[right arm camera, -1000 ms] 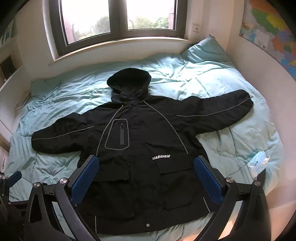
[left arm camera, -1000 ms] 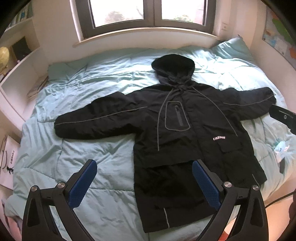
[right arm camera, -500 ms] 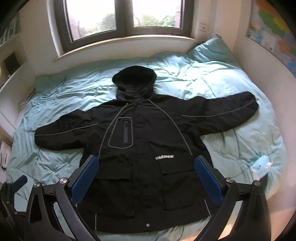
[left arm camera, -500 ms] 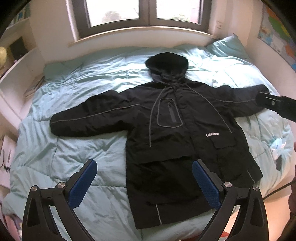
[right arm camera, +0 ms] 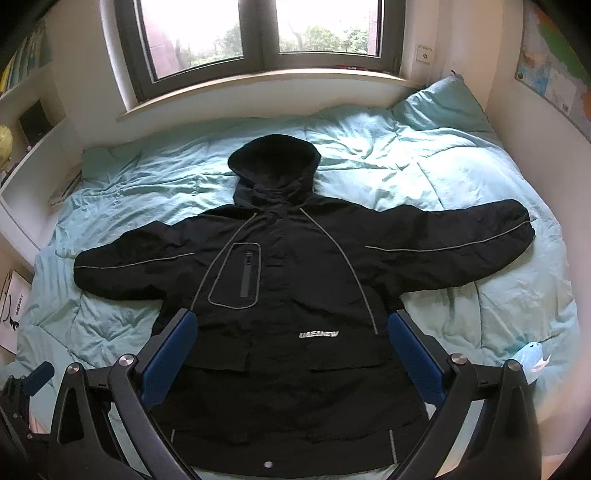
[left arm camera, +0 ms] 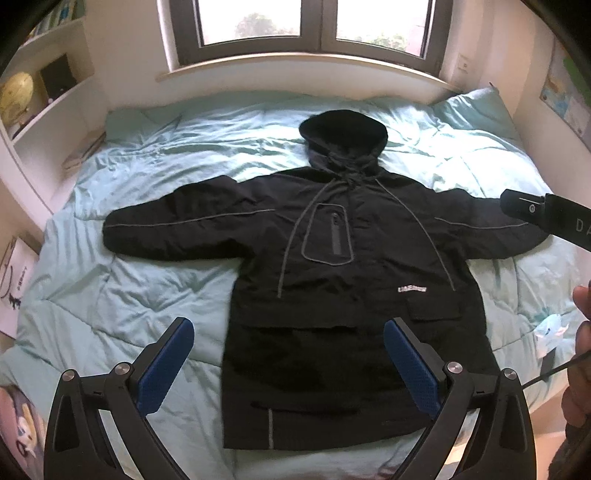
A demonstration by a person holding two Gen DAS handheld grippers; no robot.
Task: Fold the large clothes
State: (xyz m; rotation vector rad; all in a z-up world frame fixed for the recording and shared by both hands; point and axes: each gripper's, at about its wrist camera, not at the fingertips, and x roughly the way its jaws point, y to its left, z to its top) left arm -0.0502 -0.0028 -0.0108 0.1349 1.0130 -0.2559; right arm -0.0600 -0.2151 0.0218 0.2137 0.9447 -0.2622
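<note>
Jacket (right arm camera: 295, 295) first: it lies face up and spread flat on the bed (right arm camera: 461, 184), hood (right arm camera: 275, 162) toward the window (right arm camera: 258, 33), both sleeves stretched straight out to the sides, hem at the near edge of the quilt. That layout suits folding, since each sleeve is free to be swung inward over the chest without dragging the body along. I hold my left tongs (left arm camera: 288, 358) above the near left part of the jacket, blue pads wide apart and gripping nothing. My right tongs (right arm camera: 293, 354) hang over the lower front, equally spread and empty, framing the white lettering (right arm camera: 318, 335) between the pads. Neither touches the cloth, so I judge the folding not yet begun. A small pale packet (right arm camera: 532, 354) sits on the quilt just beside the jacket's right hem corner; it could get caught under a fold. My likely opening is a sleeve cuff (right arm camera: 517, 225), pinched at its end.
</note>
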